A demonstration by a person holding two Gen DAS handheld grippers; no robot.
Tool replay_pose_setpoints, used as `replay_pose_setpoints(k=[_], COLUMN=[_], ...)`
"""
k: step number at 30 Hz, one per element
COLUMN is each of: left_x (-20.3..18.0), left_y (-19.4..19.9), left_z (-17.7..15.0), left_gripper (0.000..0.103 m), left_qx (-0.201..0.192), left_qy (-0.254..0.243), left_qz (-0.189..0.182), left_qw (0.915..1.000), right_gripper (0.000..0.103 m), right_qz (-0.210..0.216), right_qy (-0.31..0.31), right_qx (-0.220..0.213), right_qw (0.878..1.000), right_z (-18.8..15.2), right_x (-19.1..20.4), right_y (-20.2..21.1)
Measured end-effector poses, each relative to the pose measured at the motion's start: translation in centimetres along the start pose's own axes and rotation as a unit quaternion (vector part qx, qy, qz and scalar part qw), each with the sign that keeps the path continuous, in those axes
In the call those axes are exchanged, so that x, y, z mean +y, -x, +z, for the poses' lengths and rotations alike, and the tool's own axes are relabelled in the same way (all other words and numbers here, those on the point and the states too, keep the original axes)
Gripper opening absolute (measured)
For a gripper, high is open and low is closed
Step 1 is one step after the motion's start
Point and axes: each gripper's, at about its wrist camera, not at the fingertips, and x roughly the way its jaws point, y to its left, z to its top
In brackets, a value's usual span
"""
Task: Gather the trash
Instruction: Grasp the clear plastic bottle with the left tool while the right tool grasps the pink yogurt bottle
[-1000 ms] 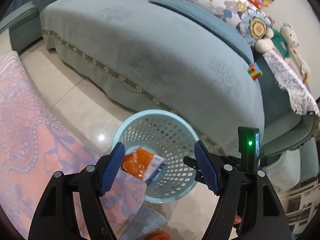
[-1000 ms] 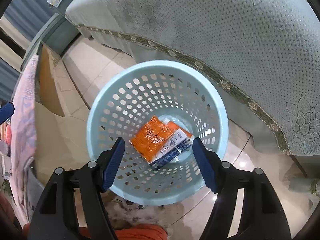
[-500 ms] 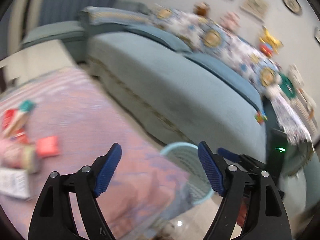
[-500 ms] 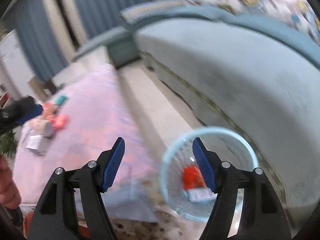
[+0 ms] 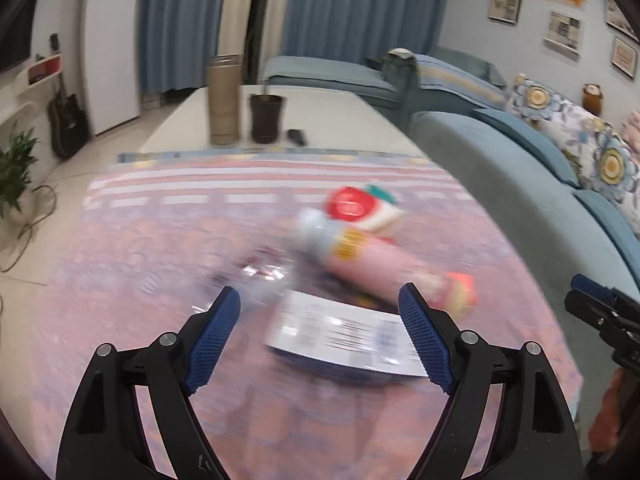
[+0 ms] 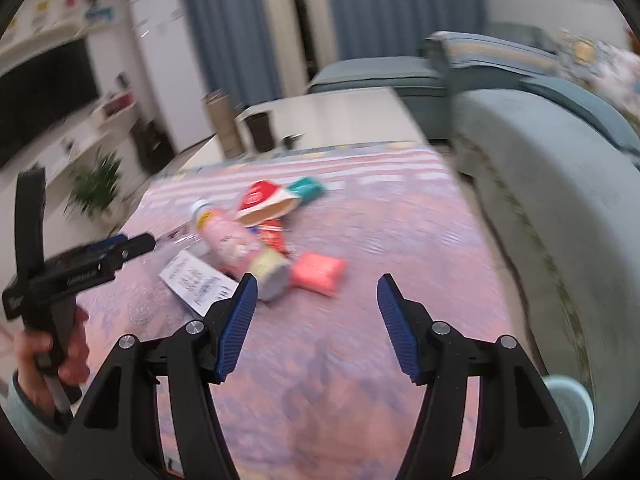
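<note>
A pile of trash lies on the pink patterned tablecloth: a pink bottle, a red and white paper cup, a teal packet, a pink packet and a white printed box. My left gripper is open and empty just above the white box; it also shows in the right wrist view. My right gripper is open and empty, short of the pink packet. The pale blue basket shows at the lower right, its inside hidden.
A blue sofa runs along the right of the table. A tall tan cylinder, a dark cup and a small dark object stand on the bare far table part. A plant is at the left.
Both grippers have swung up and away from the basket with the orange packet in it, toward the trash pile on the table. Both stay open and empty.
</note>
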Motion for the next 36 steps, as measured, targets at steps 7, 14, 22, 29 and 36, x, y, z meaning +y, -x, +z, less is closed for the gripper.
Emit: replay_pose_setpoints(k=[7,14,22,29,36], left_x=[4.2,5.6,7.5,8.3,6.6], left_y=[-4.8,-8.2,-11.2,-11.2,-10.1], left_z=[0.6,0.8,1.6,1.0,0.7], left_gripper=[0.083,0.075,0.070,0.070,0.066], left_qx=[0.061,0.112,0.181,0.198,0.189], left_qy=[-0.071,-0.074,-0.004,0.025,-0.024], left_qz=[-0.020,-0.062,-0.129,-0.130,-0.066], left_qw=[0.9954,0.9890,0.9750,0.9712,0.9794], right_gripper=[0.059,0.059,0.057,0.049,0.048], right_qz=[0.044,0.038,0.033,0.033,0.004], right_qy=[0.043,0.079,0.081,0.055,0.027], right_qx=[0.049,0.102,0.146,0.129,0.108], right_qw=[0.997,0.991,0.985,0.990,0.994], right_z=[2.5,2.6,1.9,0.2,-1.6], right_x=[3.6,5.2,6.4,5.1,2.0], right_y=[-7.1,-12.2,-14.8,-12.0,-6.6])
